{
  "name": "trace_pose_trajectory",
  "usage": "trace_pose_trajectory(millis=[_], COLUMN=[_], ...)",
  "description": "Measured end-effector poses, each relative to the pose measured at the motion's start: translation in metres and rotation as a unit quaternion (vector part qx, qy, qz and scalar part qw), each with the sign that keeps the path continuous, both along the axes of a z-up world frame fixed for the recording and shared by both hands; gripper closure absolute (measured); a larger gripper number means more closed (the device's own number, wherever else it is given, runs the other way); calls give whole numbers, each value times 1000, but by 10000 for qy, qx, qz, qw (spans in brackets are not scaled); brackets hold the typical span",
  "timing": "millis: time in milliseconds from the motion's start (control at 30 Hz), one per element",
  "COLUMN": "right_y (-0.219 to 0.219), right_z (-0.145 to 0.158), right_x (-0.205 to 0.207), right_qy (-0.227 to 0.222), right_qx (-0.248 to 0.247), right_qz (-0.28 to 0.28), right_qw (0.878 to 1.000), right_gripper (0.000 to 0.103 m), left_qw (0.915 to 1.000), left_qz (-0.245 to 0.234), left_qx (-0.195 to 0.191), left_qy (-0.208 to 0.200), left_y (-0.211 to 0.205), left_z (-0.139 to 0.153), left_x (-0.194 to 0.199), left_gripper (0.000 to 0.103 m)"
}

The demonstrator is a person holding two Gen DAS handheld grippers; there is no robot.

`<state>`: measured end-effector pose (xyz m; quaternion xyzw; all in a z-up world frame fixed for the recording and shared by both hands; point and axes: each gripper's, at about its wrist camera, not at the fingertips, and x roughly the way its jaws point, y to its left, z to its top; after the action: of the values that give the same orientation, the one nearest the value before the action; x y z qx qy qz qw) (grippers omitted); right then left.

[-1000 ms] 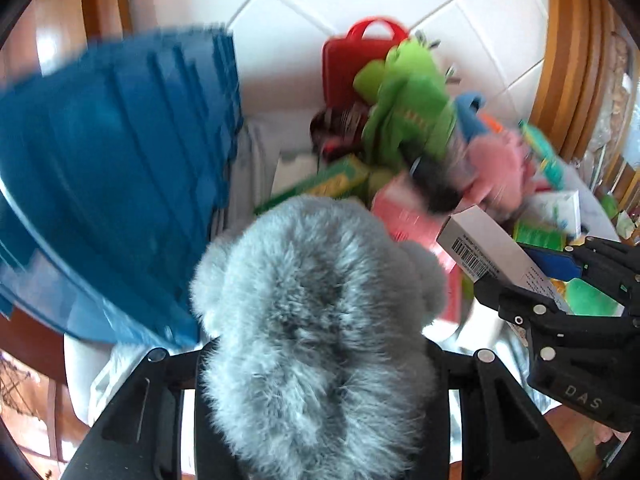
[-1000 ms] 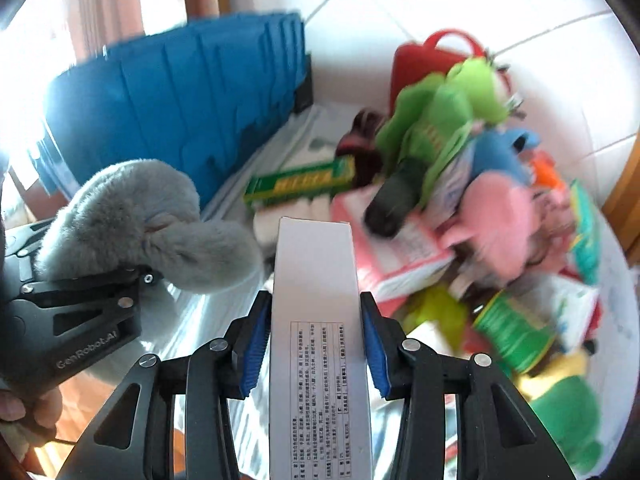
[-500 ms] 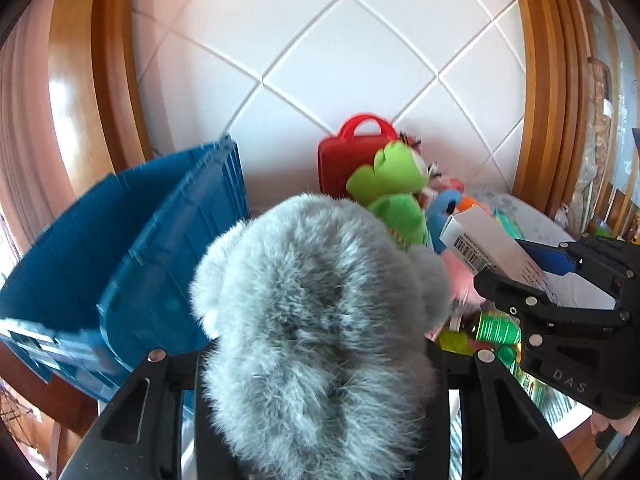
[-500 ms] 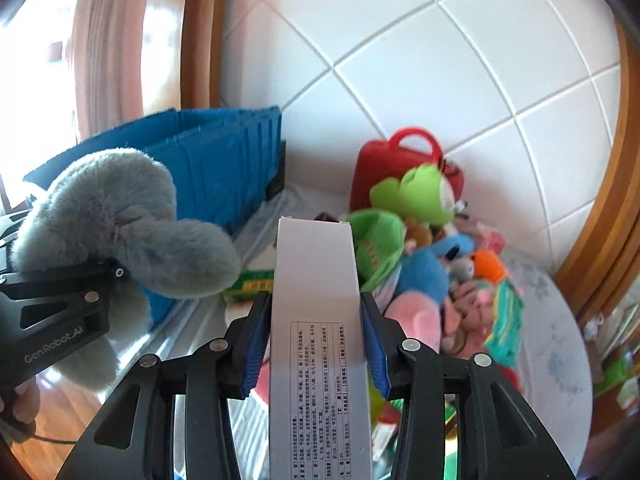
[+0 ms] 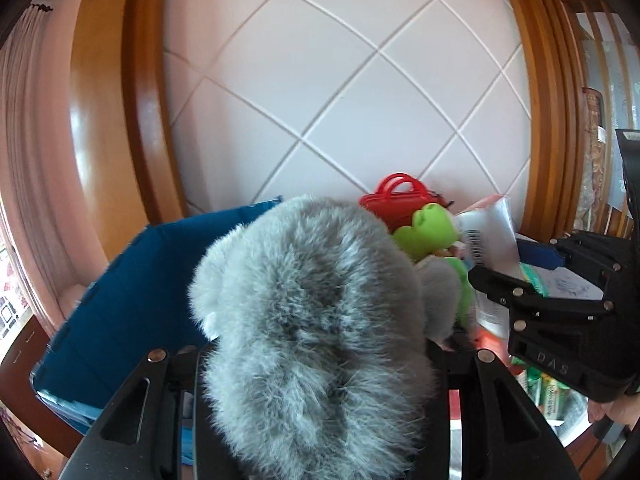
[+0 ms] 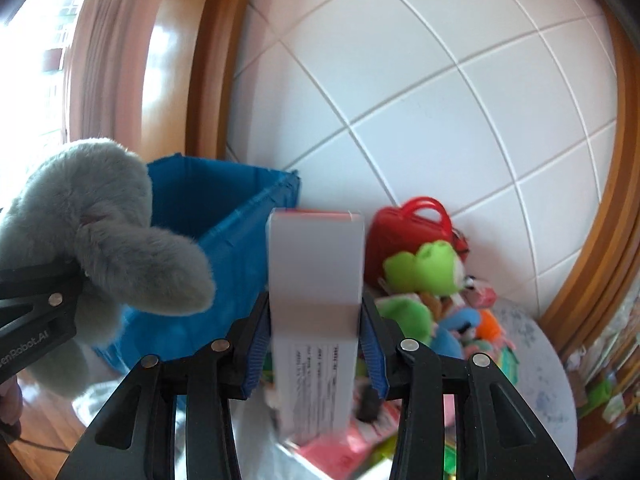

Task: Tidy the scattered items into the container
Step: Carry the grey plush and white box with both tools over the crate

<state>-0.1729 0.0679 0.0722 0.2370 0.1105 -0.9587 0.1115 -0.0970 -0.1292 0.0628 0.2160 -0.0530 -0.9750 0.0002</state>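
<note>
My left tool (image 5: 316, 360) grips the grey plush (image 5: 316, 312); right tool (image 6: 316, 344) clamps the white box (image 6: 316, 300). Both are held up beside the blue bin (image 6: 224, 208).

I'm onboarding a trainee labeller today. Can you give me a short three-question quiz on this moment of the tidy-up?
1. True or false: the left claw grips a grey plush toy.
2. What does the right claw hold: A) red case, B) white box, C) green frog?
3. What colour is the container?

Key: 1 true. 2 B, the white box. 3 blue.
</note>
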Motion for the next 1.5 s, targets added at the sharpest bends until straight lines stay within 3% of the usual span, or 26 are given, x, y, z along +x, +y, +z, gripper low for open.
trace_pose_trajectory(millis=[267, 467, 700, 867, 1000, 1133, 1333, 1433, 1500], right_y=[-91, -145, -211, -253, -279, -287, -296, -298, -297], right_z=[18, 40, 25, 2, -41, -105, -197, -217, -227], right_x=[-57, -99, -160, -210, -257, -287, -304, -303, -303], right_qy=[-17, -21, -791, -1398, -1890, -2654, -3883, -4227, -4365], right_qx=[128, 147, -2, -94, 138, 471, 1056, 1038, 1043], right_qz=[369, 1051, 1390, 1224, 867, 558, 459, 520, 542], right_qw=[9992, 9944, 9871, 9825, 9780, 9614, 9143, 8988, 8920], right_gripper=[62, 62, 62, 62, 62, 62, 62, 62, 62], left_qw=[9976, 9905, 9836, 9785, 9587, 9239, 8605, 8350, 8242], left_qz=[686, 1334, 1632, 1399, 1254, 1140, 1122, 1126, 1120], left_qx=[35, 15, 18, 126, 269, 208, 304, 140, 89], left_qy=[-84, -337, -769, -1509, -2540, -3646, -4960, -5385, -5550], left_y=[-84, -140, -211, -261, -286, -291, -287, -283, -277], left_z=[4, 1, -3, -14, -53, -119, -221, -253, -263], left_x=[-28, -55, -94, -152, -216, -266, -280, -273, -274], left_gripper=[63, 63, 63, 63, 63, 63, 63, 62, 62])
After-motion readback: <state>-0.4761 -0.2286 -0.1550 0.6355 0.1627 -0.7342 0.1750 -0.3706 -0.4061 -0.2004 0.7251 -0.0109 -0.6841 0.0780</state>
